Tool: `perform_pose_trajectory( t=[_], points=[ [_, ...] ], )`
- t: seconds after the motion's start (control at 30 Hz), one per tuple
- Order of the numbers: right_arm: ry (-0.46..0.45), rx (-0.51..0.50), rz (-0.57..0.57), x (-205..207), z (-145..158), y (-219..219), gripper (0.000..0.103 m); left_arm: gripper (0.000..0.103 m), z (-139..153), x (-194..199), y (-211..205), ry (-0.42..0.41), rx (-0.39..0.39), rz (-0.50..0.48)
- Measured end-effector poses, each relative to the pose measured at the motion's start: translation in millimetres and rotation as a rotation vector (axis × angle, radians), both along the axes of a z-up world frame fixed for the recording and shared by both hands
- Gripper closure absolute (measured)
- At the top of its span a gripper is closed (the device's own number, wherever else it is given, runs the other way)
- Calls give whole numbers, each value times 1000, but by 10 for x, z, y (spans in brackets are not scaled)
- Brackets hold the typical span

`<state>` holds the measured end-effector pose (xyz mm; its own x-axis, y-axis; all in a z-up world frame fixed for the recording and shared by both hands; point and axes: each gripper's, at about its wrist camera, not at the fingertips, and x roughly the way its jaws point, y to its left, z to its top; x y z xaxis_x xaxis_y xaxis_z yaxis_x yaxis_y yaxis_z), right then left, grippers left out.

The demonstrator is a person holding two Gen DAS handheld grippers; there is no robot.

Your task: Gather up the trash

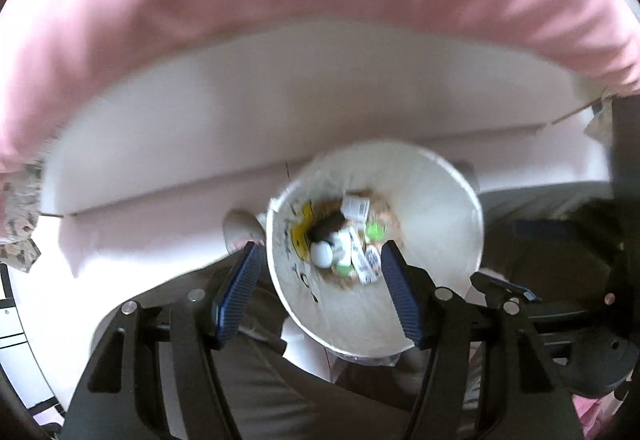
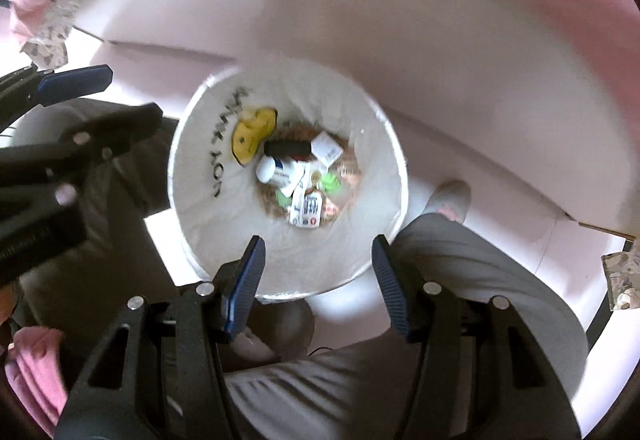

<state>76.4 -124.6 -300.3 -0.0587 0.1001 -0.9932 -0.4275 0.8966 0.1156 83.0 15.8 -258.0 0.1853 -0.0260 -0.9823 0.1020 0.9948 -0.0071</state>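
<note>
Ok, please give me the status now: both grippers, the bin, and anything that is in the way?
Left gripper open, empty. Right gripper open, empty. White bin below both, trash at bottom. Nothing blocking its mouth.

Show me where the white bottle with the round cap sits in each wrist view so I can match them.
Left wrist: white bottle at the bin's bottom, just left of picture centre, between the fingers.
Right wrist: white bottle at the bin's bottom, left of centre, under the black item.
Shared landmark: yellow patch on the bin's inner wall.
</note>
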Motion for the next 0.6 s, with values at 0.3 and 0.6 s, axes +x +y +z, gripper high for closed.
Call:
perform_pose_trajectory(
  t=[0.3, 0.6],
  points=[
    [-220, 71, -21, -292, 922, -179, 47, 38, 868, -429, -9, -245, 28, -7],
    [-425, 118, -23, -726, 1677, -288, 47, 31, 1596, -910, -49, -435, 37, -40]
  ],
)
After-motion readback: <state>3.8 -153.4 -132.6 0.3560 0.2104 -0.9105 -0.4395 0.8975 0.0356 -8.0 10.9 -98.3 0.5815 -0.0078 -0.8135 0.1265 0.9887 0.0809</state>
